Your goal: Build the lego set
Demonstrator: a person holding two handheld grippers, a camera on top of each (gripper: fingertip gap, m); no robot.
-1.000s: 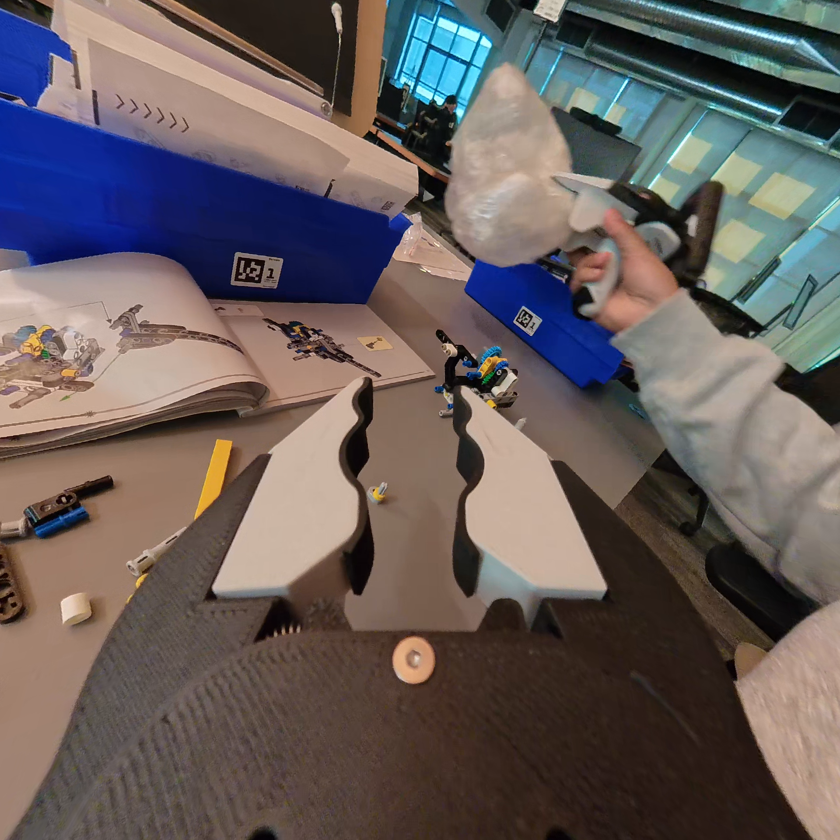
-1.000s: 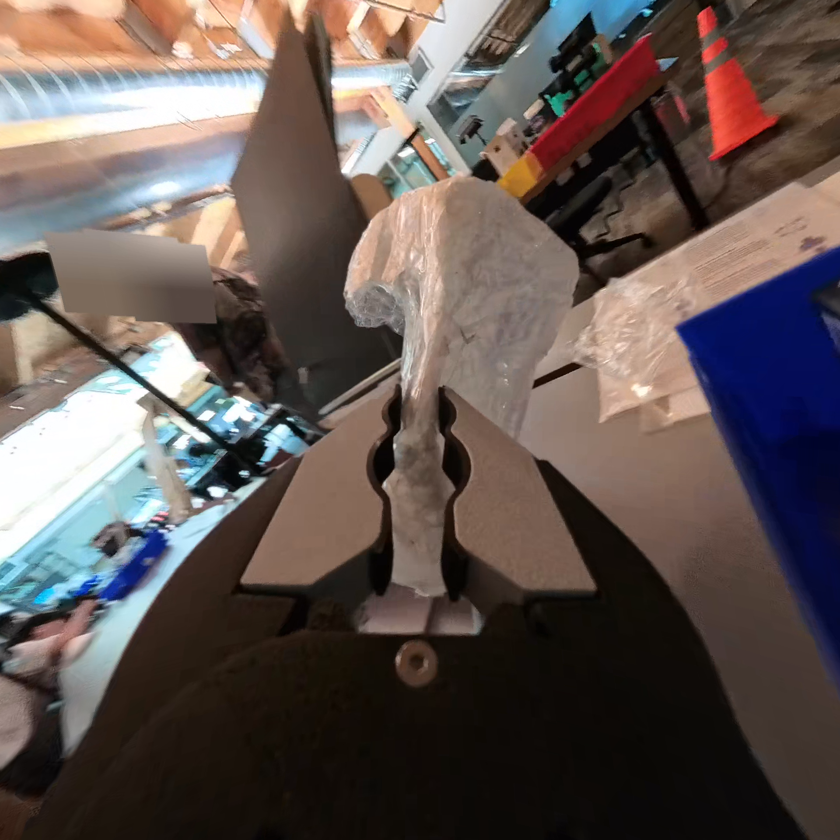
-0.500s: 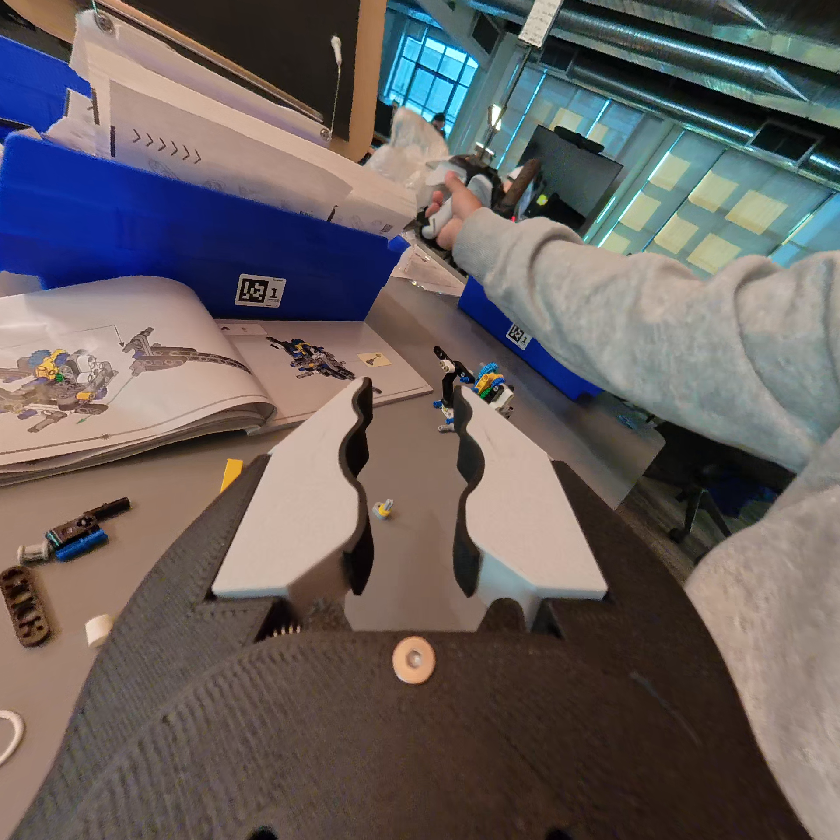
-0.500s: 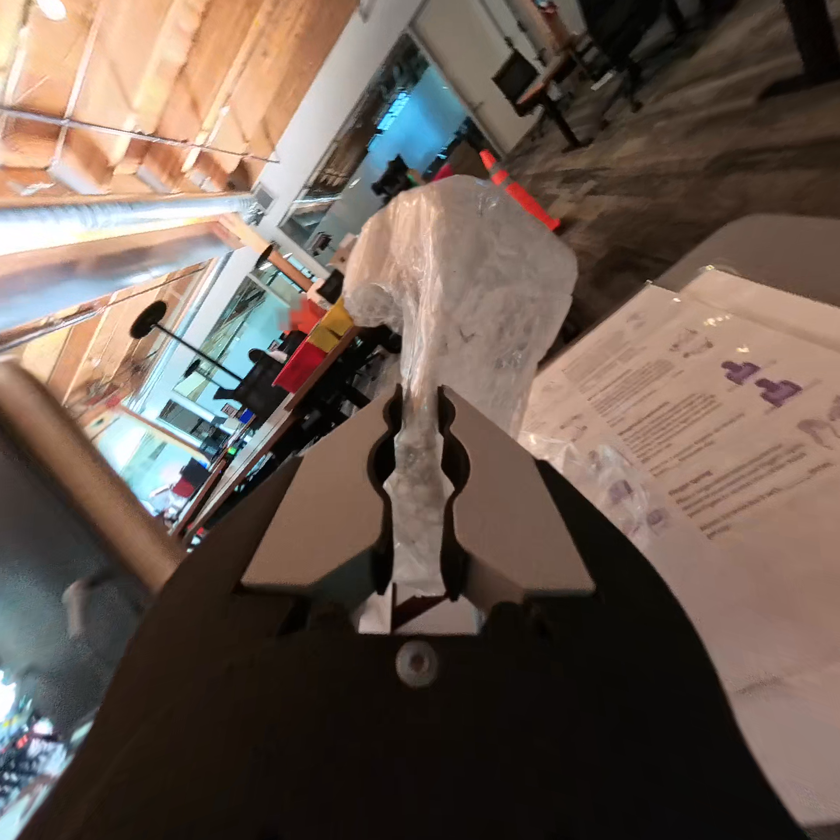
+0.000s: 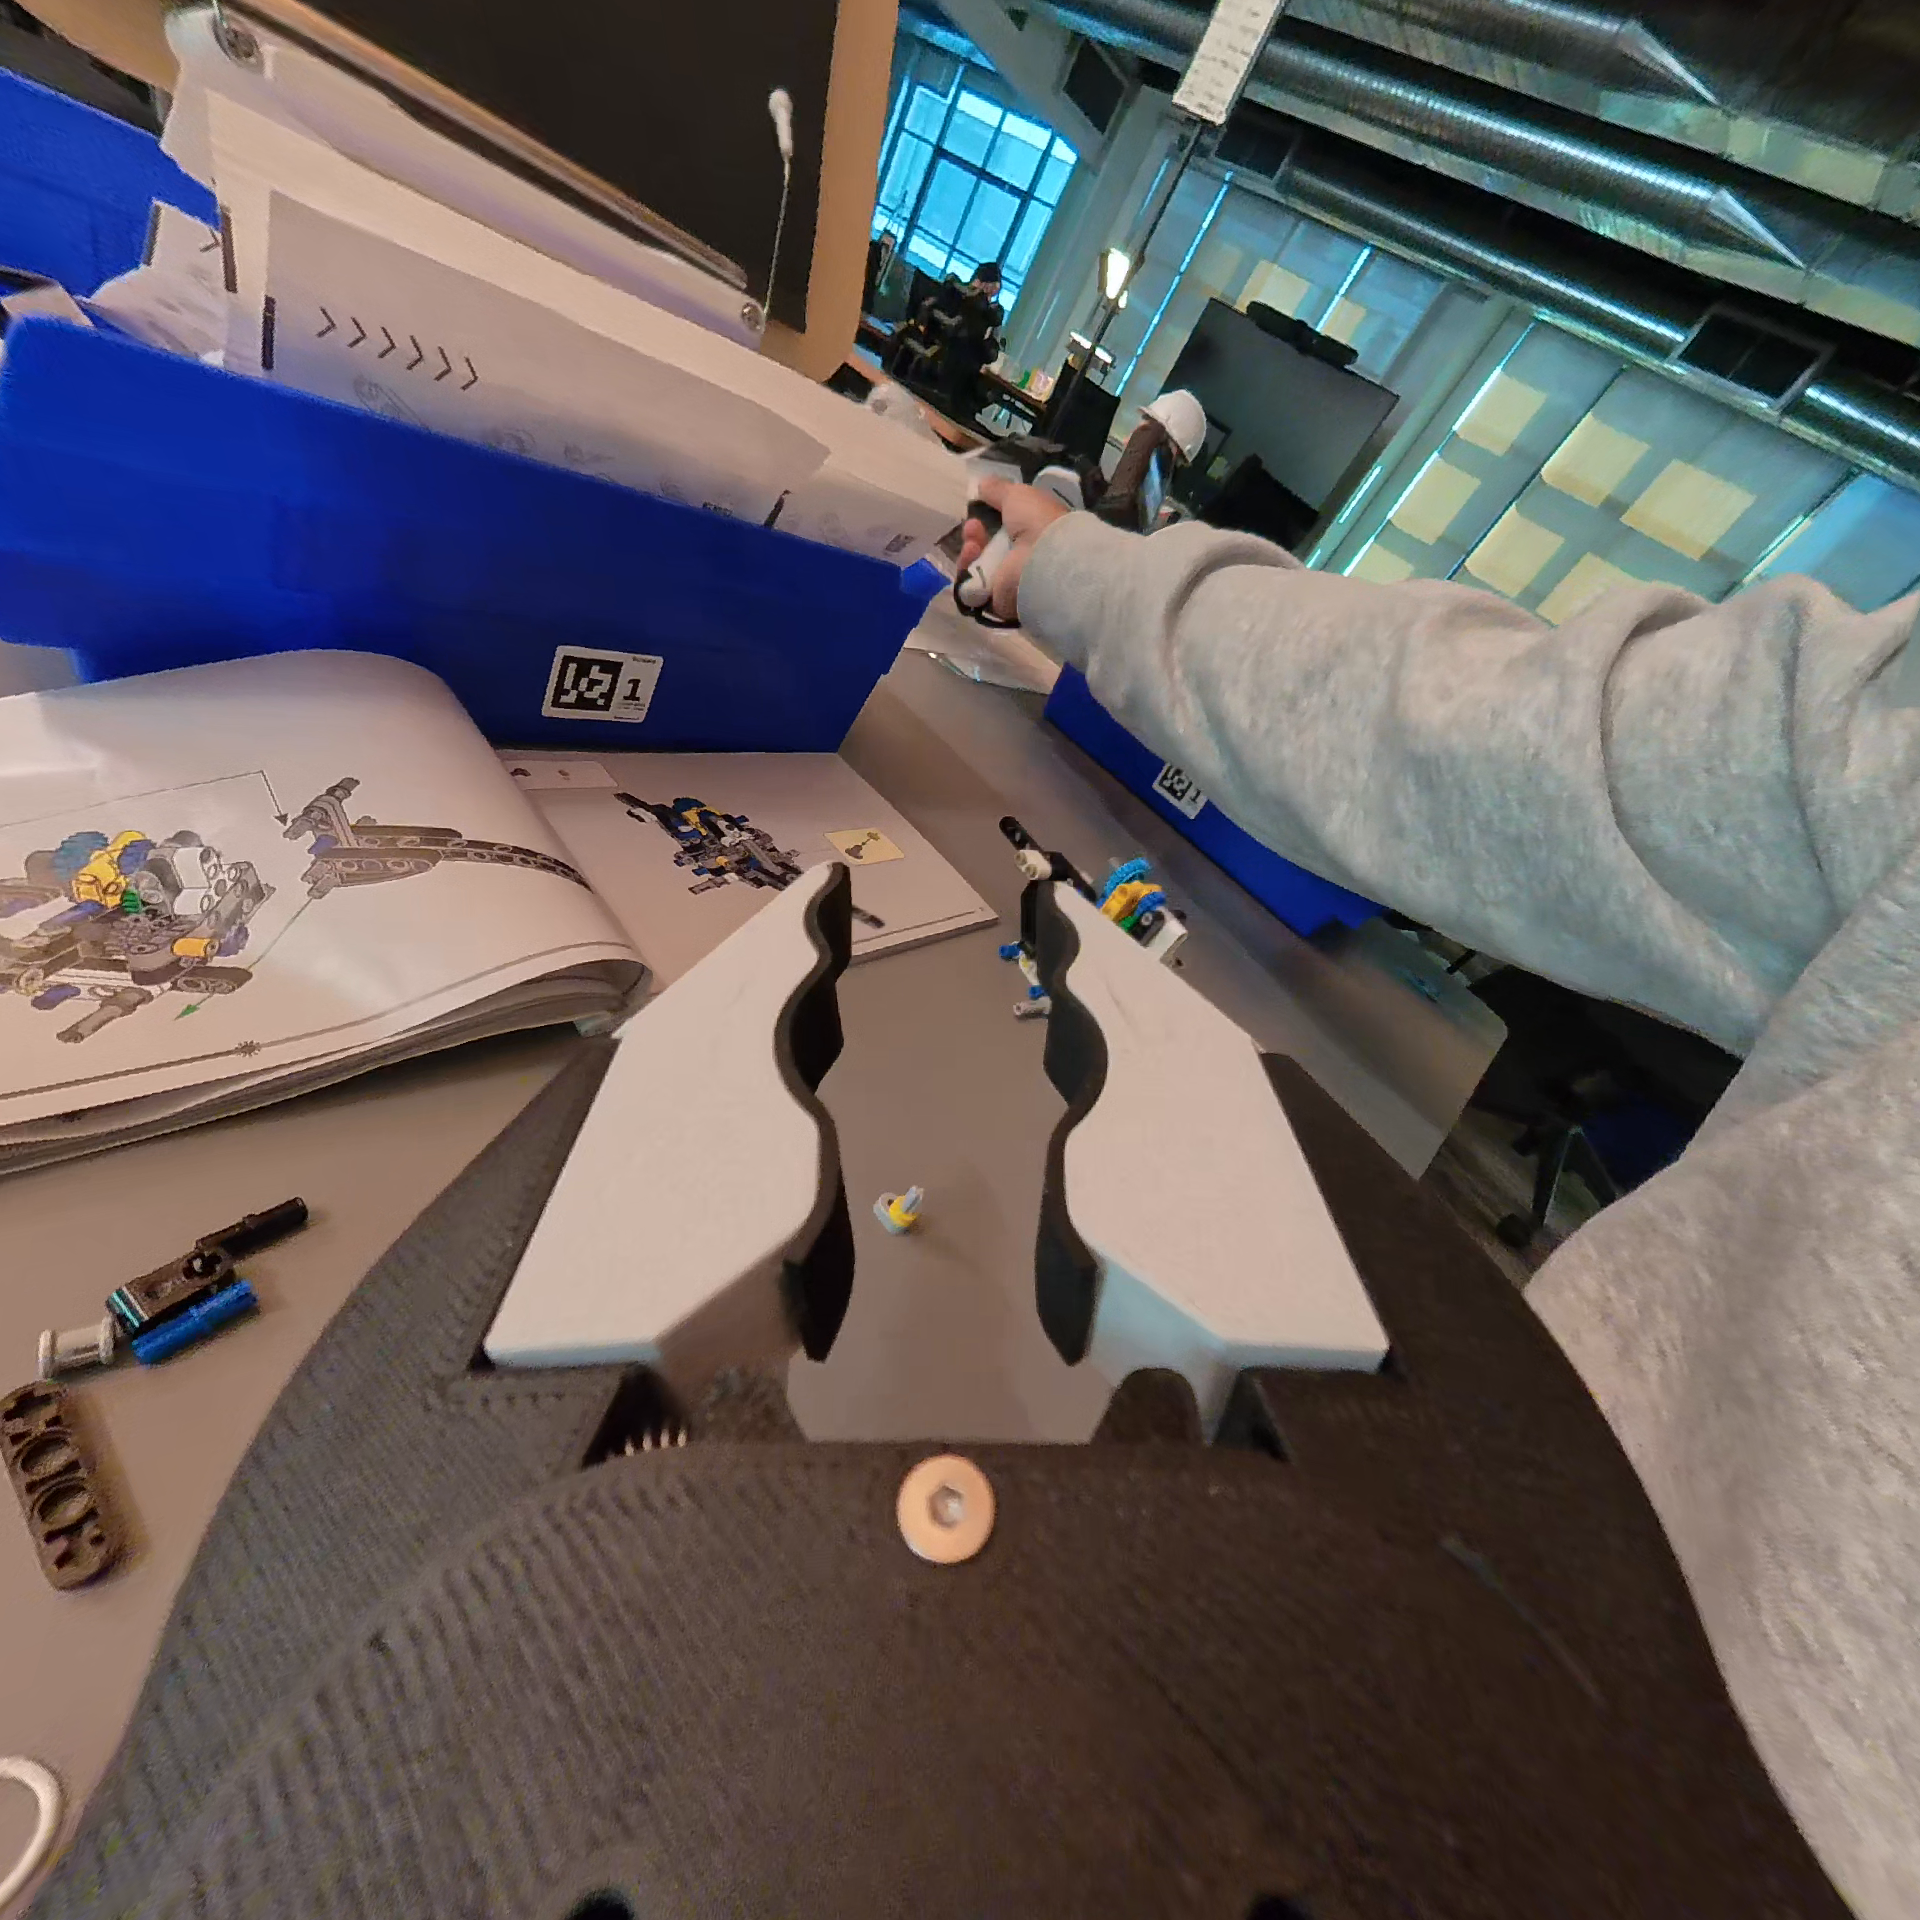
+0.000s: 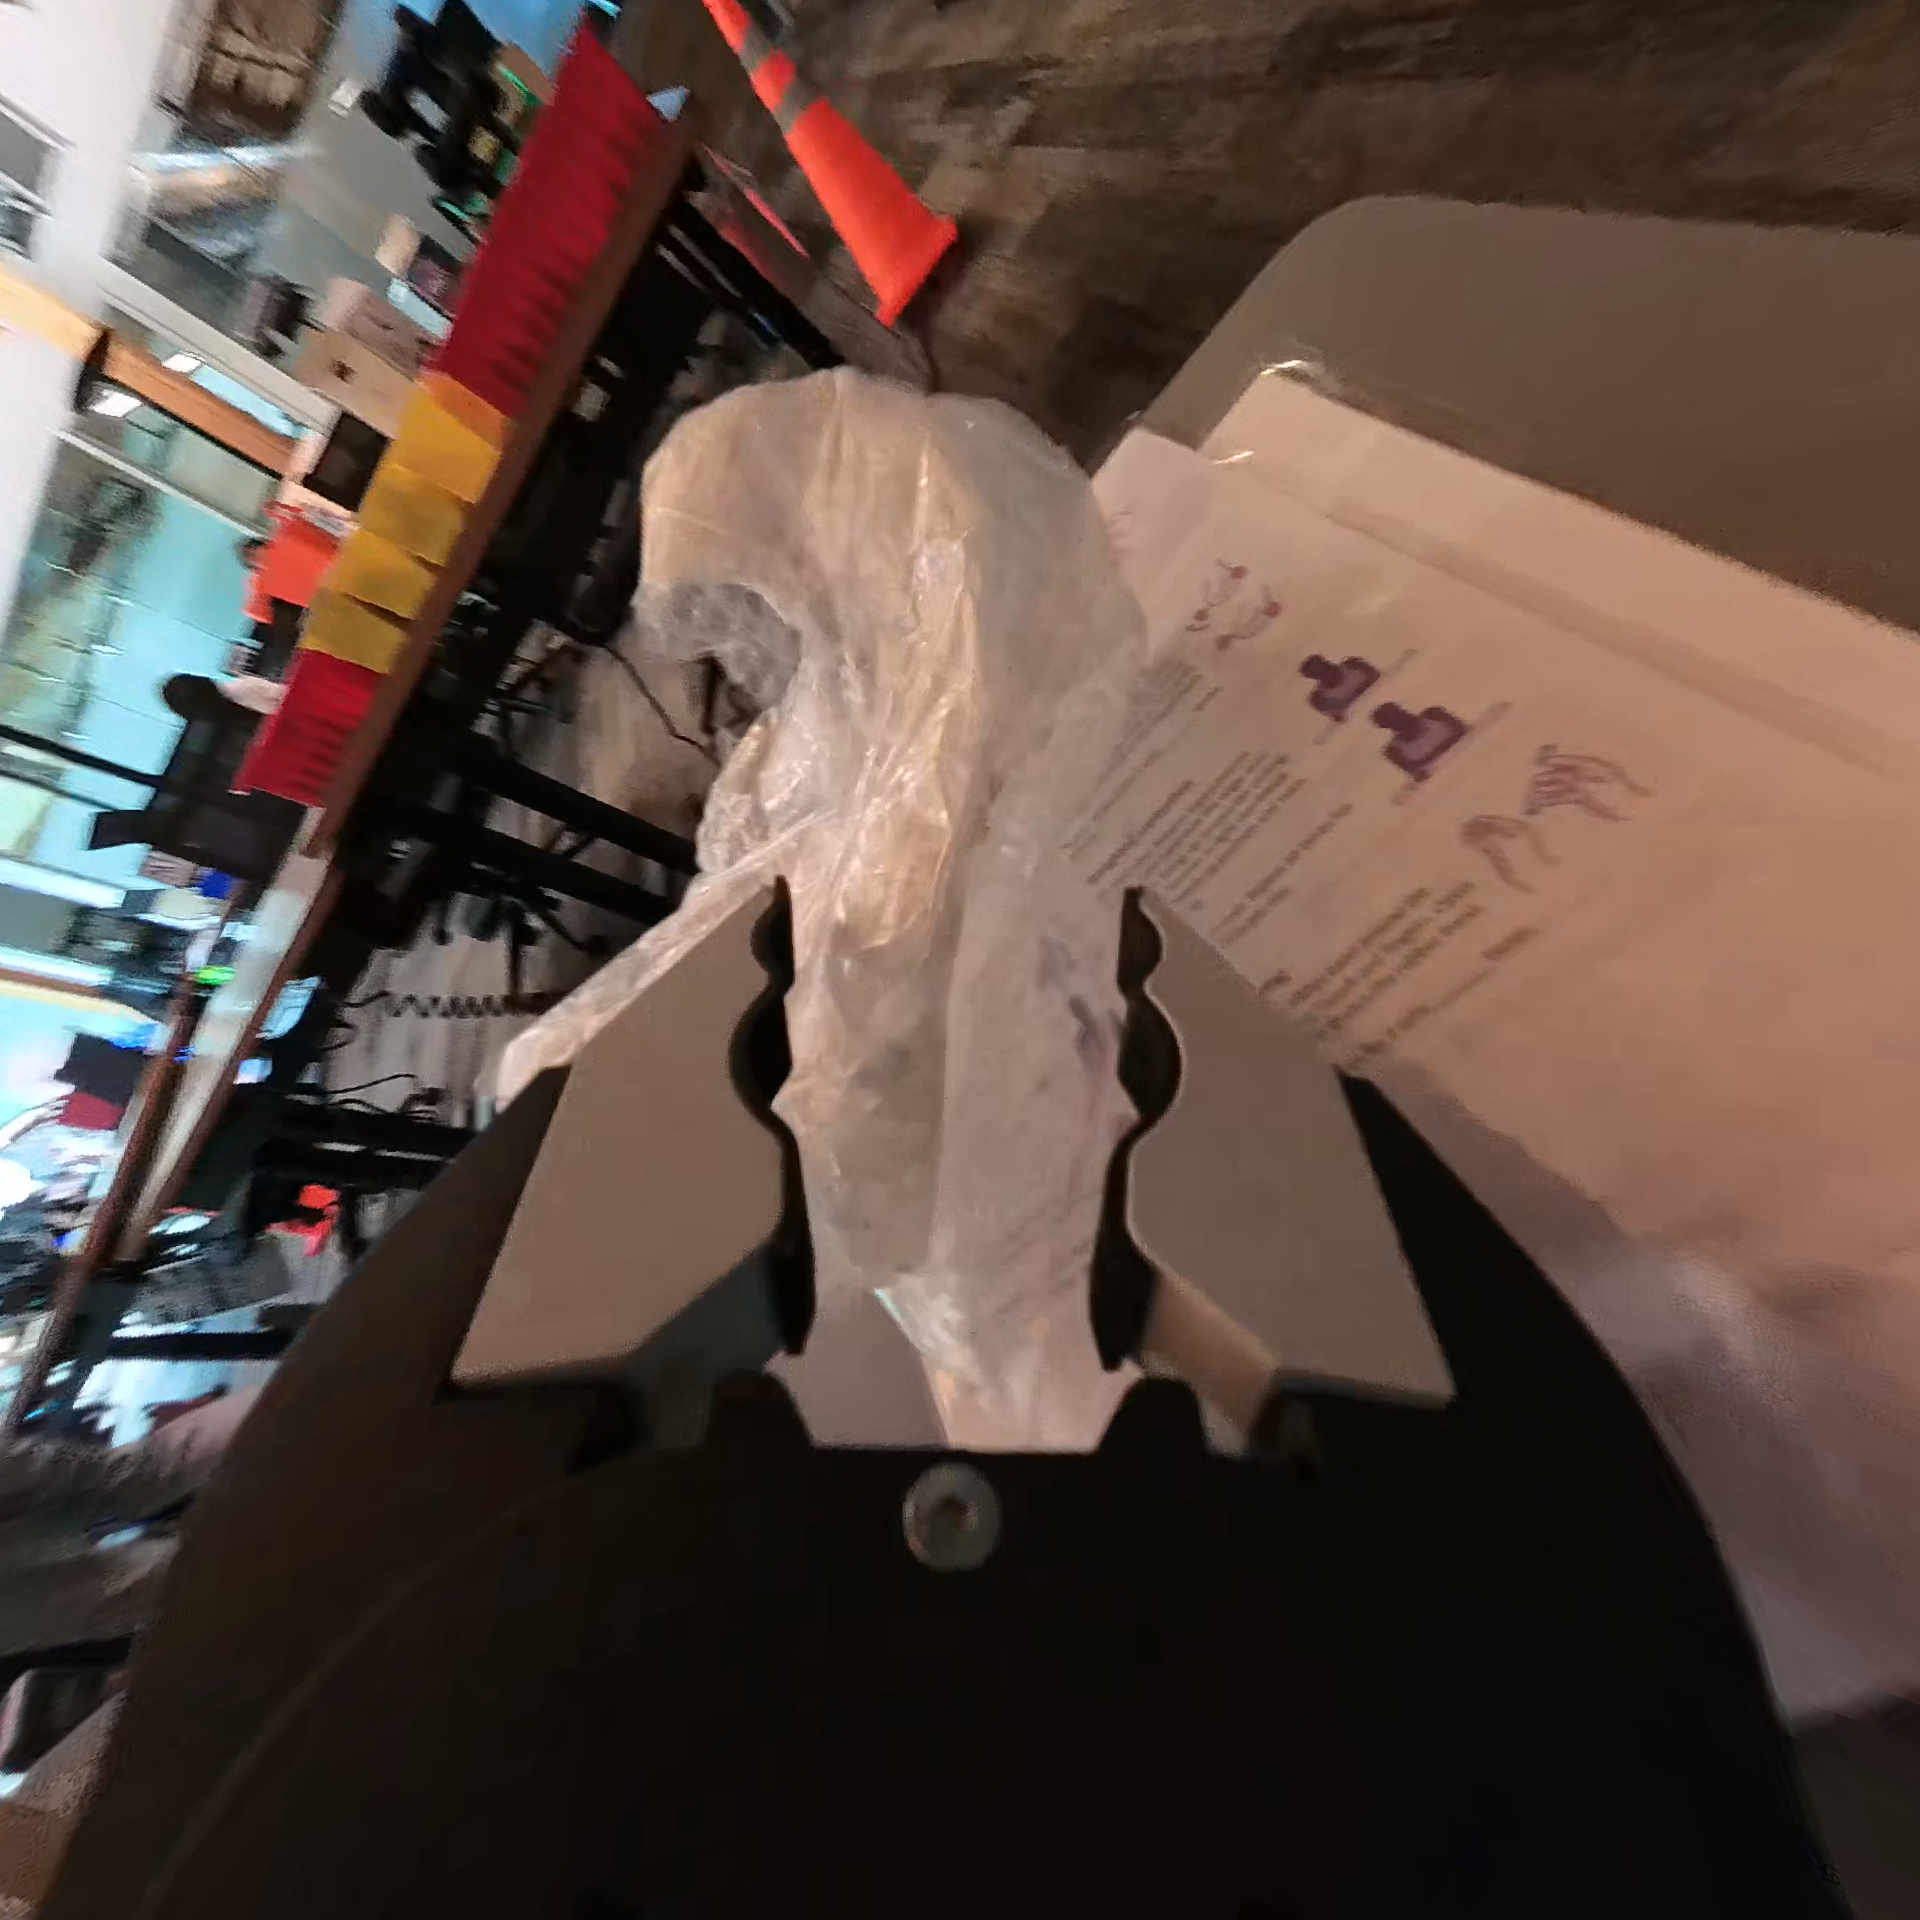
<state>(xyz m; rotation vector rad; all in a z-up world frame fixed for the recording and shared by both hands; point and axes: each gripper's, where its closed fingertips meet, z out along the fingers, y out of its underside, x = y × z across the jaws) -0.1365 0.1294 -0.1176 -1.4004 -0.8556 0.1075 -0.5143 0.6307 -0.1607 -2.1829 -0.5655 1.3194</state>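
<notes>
Left wrist view: the partly built lego model (image 5: 1127, 904) stands on the grey table (image 5: 935, 1330) beyond my spread, empty left gripper (image 5: 940, 925), beside the open instruction booklet (image 5: 312, 894). A tiny yellow piece (image 5: 900, 1209) lies between its fingers. My right gripper (image 6: 951, 914) gapes around a crumpled plastic bag (image 6: 883, 727), over printed sheets (image 6: 1507, 831).

My fingers (image 5: 717, 1122) were pale grey with black inner edges. The tabletop (image 5: 343, 1195) was grey, the bin (image 5: 312, 561) bright blue, the crumpled bag (image 6: 914, 748) clear-white, the cone (image 6: 842, 177) orange.
</notes>
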